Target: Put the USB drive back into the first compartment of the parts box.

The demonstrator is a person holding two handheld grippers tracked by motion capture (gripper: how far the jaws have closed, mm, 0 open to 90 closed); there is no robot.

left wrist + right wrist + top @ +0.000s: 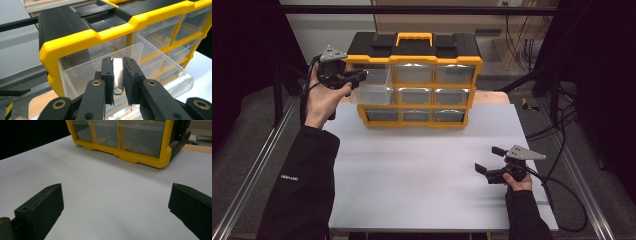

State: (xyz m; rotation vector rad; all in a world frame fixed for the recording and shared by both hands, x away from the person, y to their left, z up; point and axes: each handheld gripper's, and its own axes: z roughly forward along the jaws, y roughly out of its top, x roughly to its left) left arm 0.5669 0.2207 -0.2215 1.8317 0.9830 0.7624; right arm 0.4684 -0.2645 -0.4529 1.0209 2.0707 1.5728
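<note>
A yellow-and-black drawer organiser [412, 50] stands at the back of the white table [422, 170]. Its top-left clear drawer [373, 90] is pulled out. My left gripper [362, 76] hovers over that drawer, shut on a small silver hex-shaped metal piece [117, 75], which stands upright between the pads above the drawer's open inside [82, 75]. Near the table's right front, my right gripper [488, 160] rests low with its jaws wide apart and nothing between them. In the right gripper view, that gripper [116, 192] points across the bare table towards the organiser's lower drawers [140, 137].
The organiser's other clear drawers [434, 95] are pushed in, and a yellow carry handle [414, 37] sits on top. Metal rails [257, 170] run along both table sides. Cables [562, 190] trail off the right edge. A wooden strip [492, 97] lies behind the table.
</note>
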